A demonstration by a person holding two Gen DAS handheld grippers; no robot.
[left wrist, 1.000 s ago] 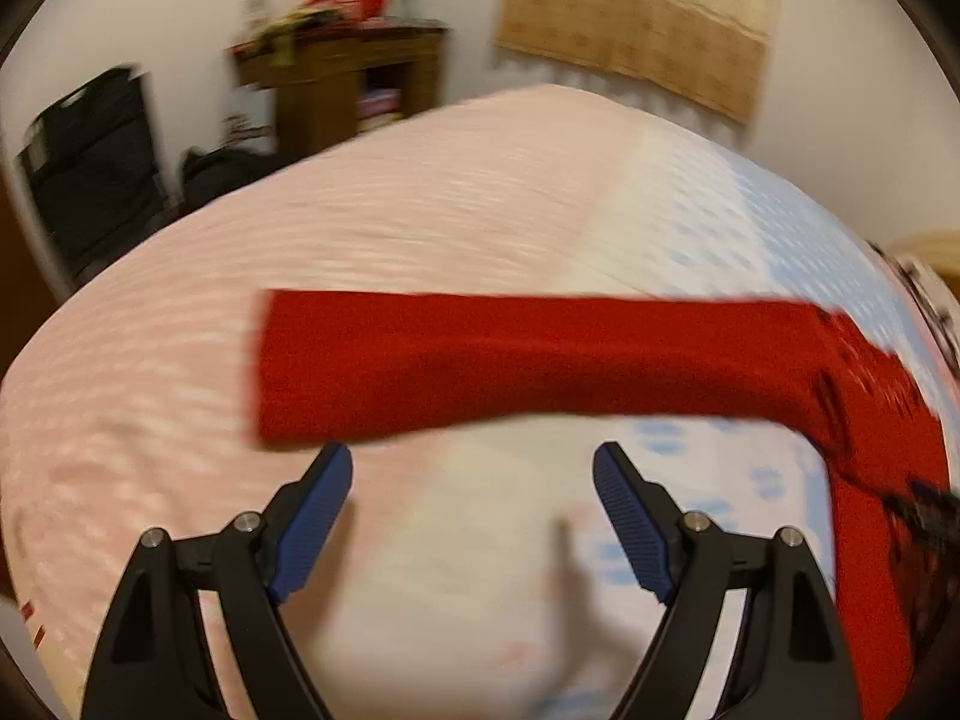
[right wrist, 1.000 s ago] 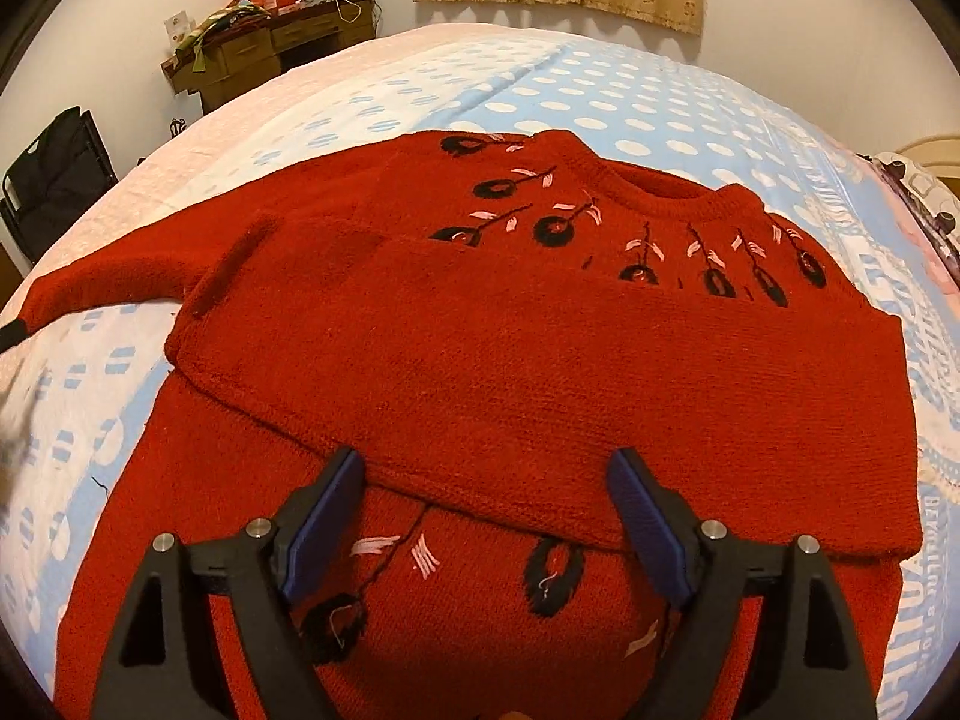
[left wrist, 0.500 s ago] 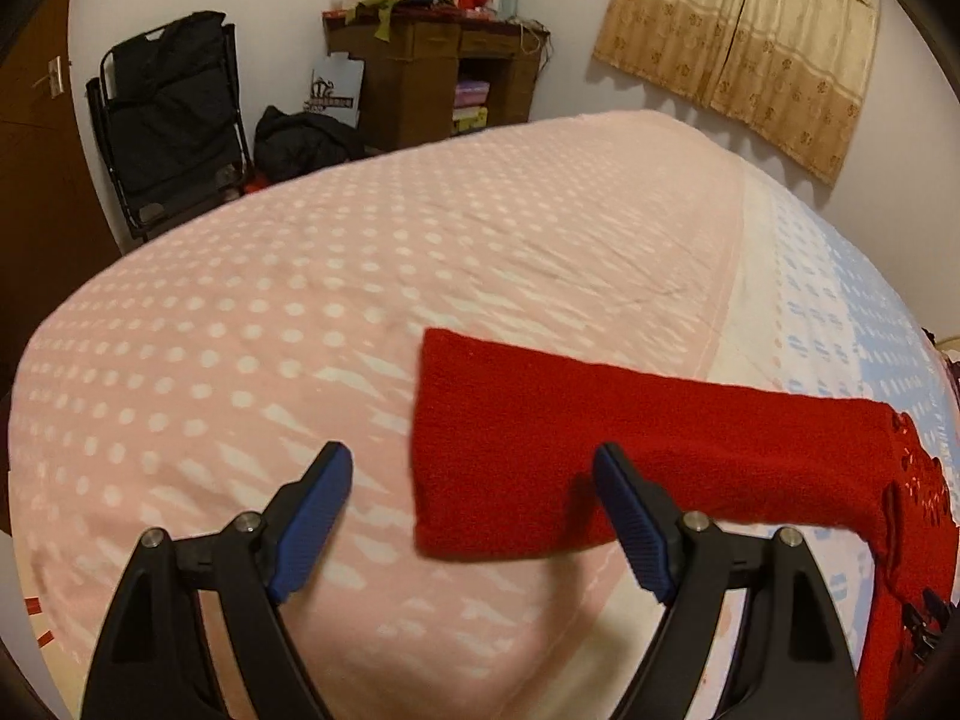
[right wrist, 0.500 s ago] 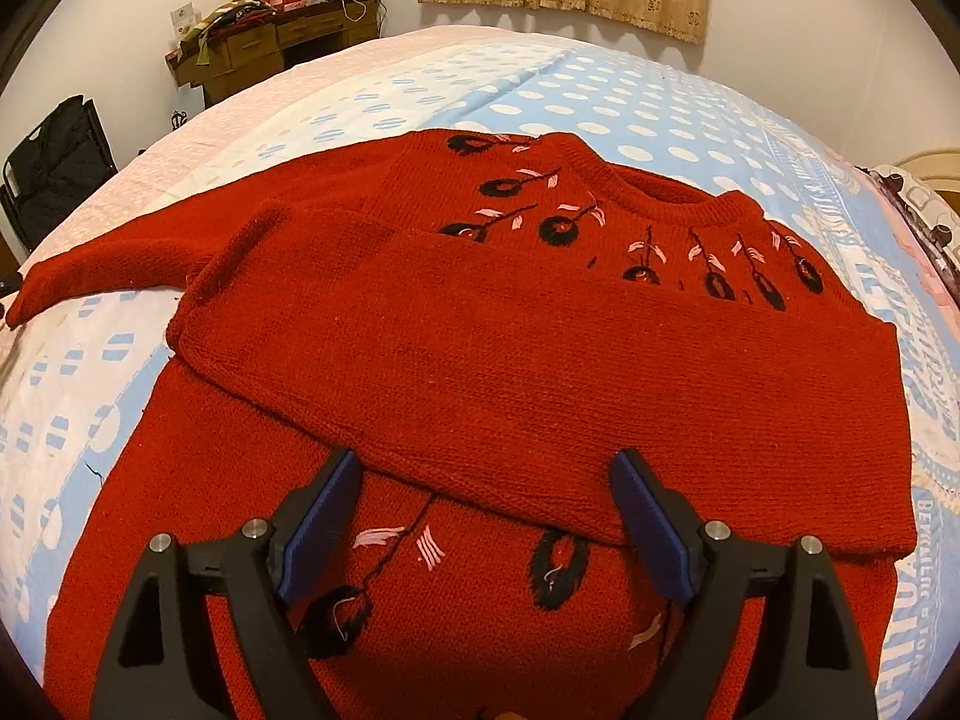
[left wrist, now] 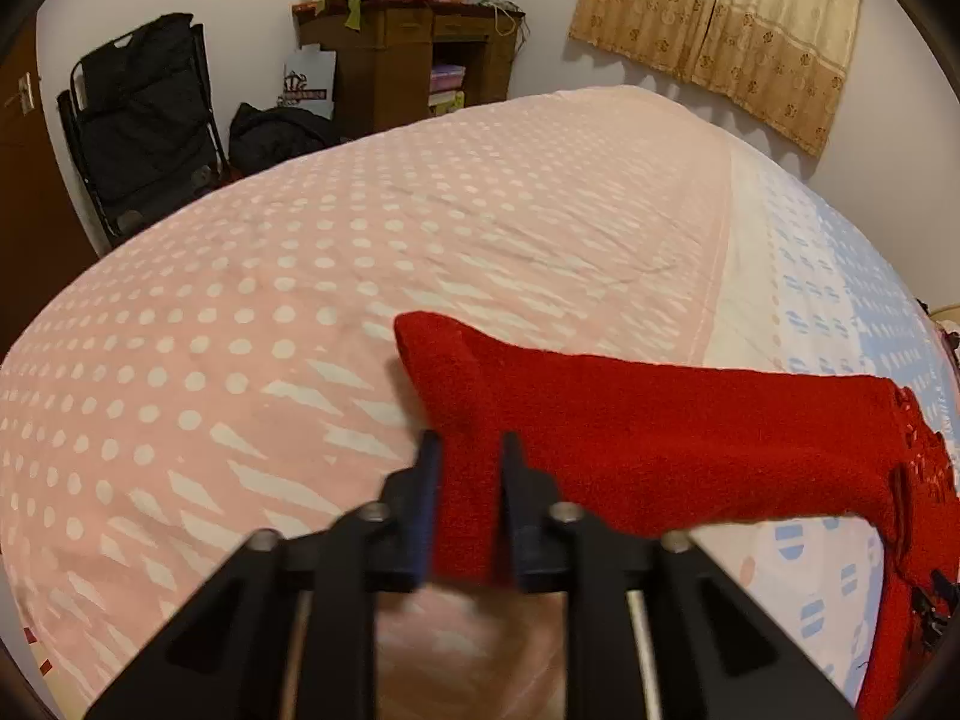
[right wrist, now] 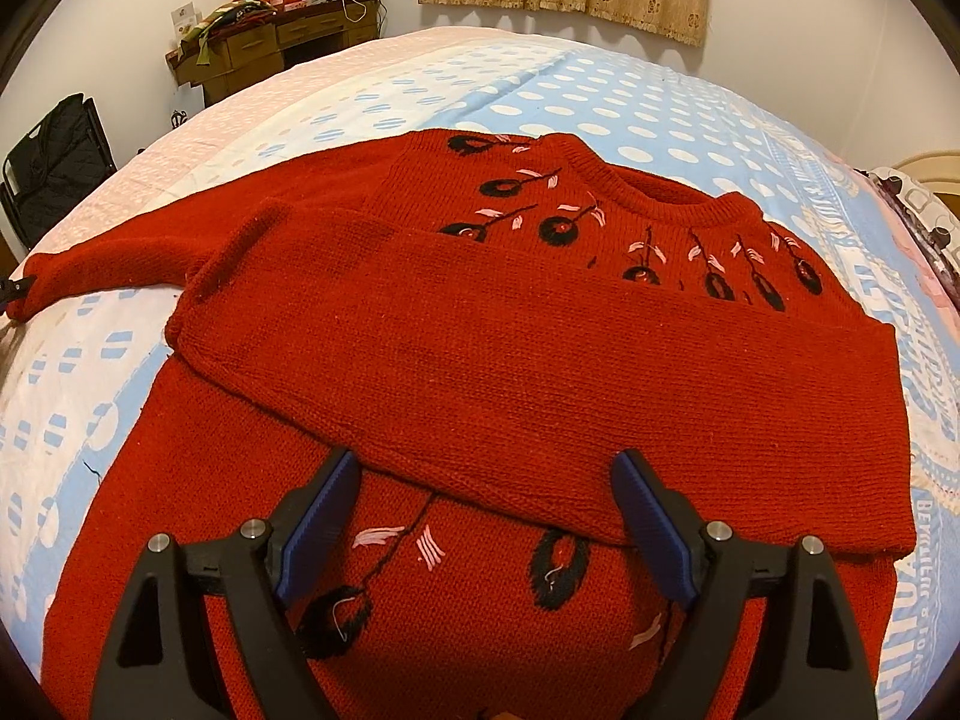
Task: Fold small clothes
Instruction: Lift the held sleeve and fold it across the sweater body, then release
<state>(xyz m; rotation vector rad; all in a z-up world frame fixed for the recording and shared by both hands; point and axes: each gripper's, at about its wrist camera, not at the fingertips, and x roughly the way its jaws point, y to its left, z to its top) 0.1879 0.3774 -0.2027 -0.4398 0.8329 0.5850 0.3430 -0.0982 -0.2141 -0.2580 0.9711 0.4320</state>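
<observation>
**Sweater fold: one sleeve in, second sleeve being grabbed**

Red knit sweater (right wrist: 540, 360) lies flat, front up, on the bed (right wrist: 690, 114). One sleeve is already folded across the chest (right wrist: 540, 372), covering the middle and leaving the flower embroidery showing above and below. Other sleeve (left wrist: 660, 438) is laid straight out sideways onto the pink part of the cover.

Left gripper (left wrist: 468, 504): jaws closing on that sleeve's cuff end, knit bunched between the pads. Right gripper (right wrist: 486, 528): jaws spread wide, hovering over the lower body, nothing between them.

My read: roughly a third done. Left to do: bring the second sleeve across, then fold the body up from the hem.

Surface: soft dotted bedspread, pink one side, blue the other. Room: wooden desk (left wrist: 408, 54) piled with clutter, black folding chair (left wrist: 144, 120), beige curtain (left wrist: 720, 30).
</observation>
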